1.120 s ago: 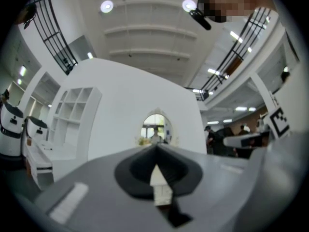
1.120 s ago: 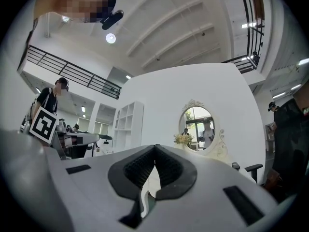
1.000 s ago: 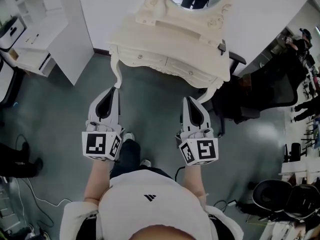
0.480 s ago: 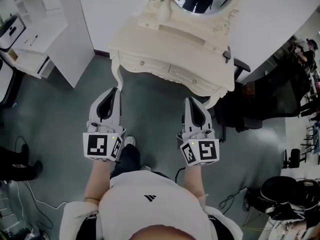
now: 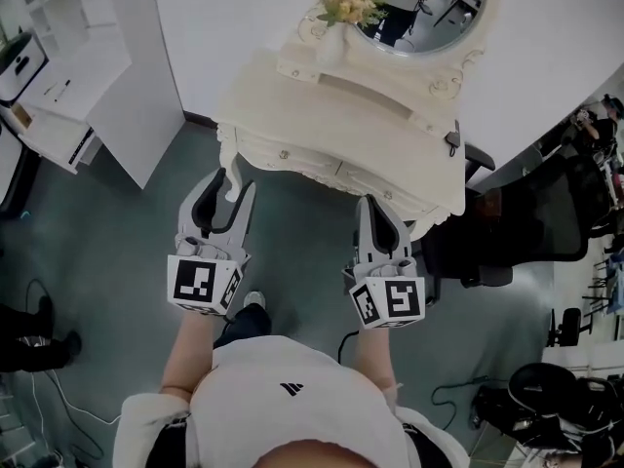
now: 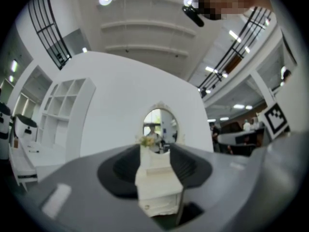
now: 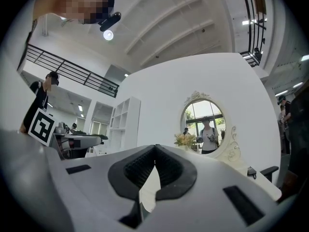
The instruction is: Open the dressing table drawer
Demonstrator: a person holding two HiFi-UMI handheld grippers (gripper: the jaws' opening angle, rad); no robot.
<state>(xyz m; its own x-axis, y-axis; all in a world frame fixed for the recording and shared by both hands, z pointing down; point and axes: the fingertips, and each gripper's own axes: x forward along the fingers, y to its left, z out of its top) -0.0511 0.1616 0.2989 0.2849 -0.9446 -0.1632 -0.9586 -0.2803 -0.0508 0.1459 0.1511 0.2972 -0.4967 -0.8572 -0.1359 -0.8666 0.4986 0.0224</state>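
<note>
The cream dressing table (image 5: 292, 96) stands ahead against the white wall, with an oval mirror (image 5: 419, 8) and flowers (image 5: 351, 8) on top. Two drawers show in its front, the left drawer (image 5: 281, 152) and the right drawer (image 5: 382, 189), both closed. My left gripper (image 5: 231, 185) is close to the table's left front corner. Its jaws are opening and nothing is between them. Between the left gripper (image 6: 157, 153) jaws, the table (image 6: 155, 199) appears farther off. My right gripper (image 5: 375, 205) is shut and empty just before the right drawer; the right gripper (image 7: 155, 147) tips meet.
A white shelving unit (image 5: 88, 57) stands to the left of the table. A black office chair (image 5: 507, 222) sits close to its right side. A small dark item (image 5: 454, 139) lies at the table's right edge. Cables (image 5: 58, 408) trail on the grey floor.
Both grippers have moved forward toward the dressing table, which now looks nearer. The left jaws have gone from shut to apart. The right jaws stay shut.
</note>
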